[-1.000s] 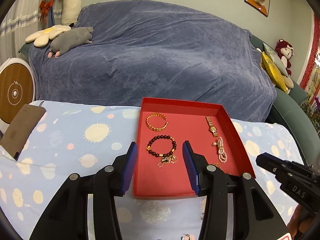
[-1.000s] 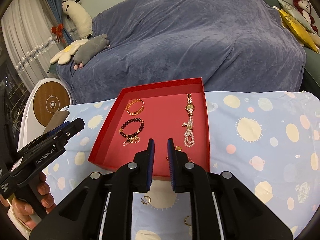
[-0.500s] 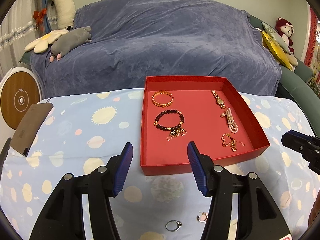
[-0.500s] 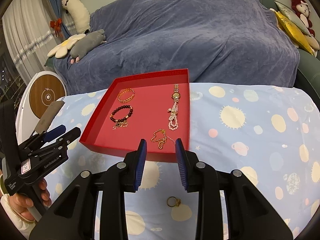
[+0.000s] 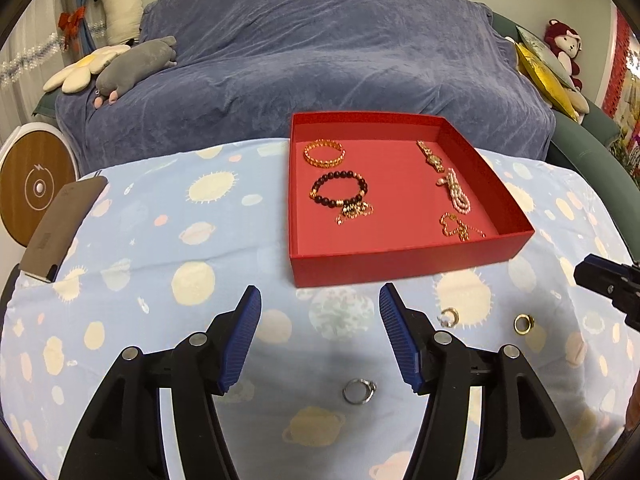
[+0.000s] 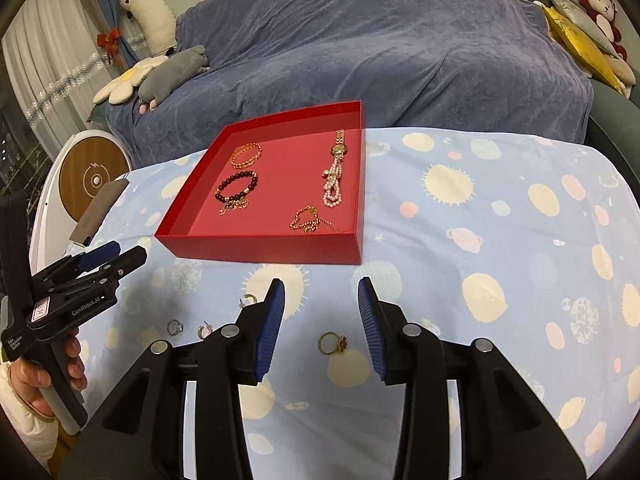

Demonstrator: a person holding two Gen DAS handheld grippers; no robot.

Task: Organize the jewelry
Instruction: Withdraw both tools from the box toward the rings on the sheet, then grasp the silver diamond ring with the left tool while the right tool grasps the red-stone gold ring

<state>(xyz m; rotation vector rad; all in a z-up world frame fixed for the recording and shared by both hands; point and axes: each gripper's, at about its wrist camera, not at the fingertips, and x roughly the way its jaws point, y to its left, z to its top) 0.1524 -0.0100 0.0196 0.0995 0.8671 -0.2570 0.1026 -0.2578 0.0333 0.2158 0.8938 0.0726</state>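
A red tray (image 5: 400, 266) (image 6: 264, 248) on the patterned cloth holds a gold bracelet (image 5: 324, 153), a dark bead bracelet (image 5: 340, 192), a gold watch (image 5: 430, 156), a pearl strand (image 5: 456, 196) and a gold chain (image 5: 458, 226). Loose on the cloth in front of the tray lie a silver ring (image 5: 359, 391) (image 6: 175, 327), an earring (image 5: 449, 317) and a gold ring (image 5: 524, 323) (image 6: 332, 343). My left gripper (image 5: 320, 300) is open and empty, just in front of the tray. My right gripper (image 6: 321, 292) is open and empty, with the gold ring between its fingers.
A brown flat case (image 5: 60, 232) lies at the table's left edge. A sofa under a blue cover (image 5: 320, 60) stands behind the table, with plush toys (image 5: 132, 64) on it. A round white and wood device (image 5: 36, 188) stands at the left.
Both grippers have drawn back from the tray toward the table's near edge. The right gripper has opened and left the gold chain in the tray. The loose rings have come into view.
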